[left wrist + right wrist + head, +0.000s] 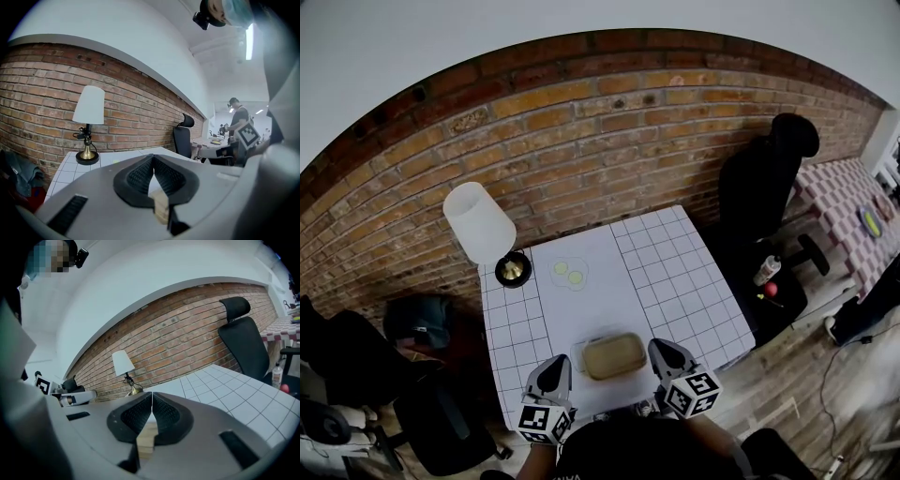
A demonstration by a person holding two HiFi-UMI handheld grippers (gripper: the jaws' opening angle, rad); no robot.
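A shallow clear container (pixel 614 356) with a tan top lies near the front edge of the white gridded table (pixel 675 272). My left gripper (pixel 557 366) hovers just left of it, jaws closed together and empty; in the left gripper view the left gripper (pixel 152 157) points toward the lamp (pixel 89 105). My right gripper (pixel 665 351) sits just right of the container, also shut with nothing in it. From its own view the right gripper (pixel 152 394) looks across the table toward the brick wall. Two pale yellow-green round pieces (pixel 568 274) lie further back.
A white-shaded lamp (pixel 478 223) with a brass base stands at the table's back left corner. A black office chair (pixel 764 178) is to the right, with a bottle (pixel 767 270) on its seat. A checkered table (pixel 839 202) stands far right; dark bags (pixel 422 319) lie left.
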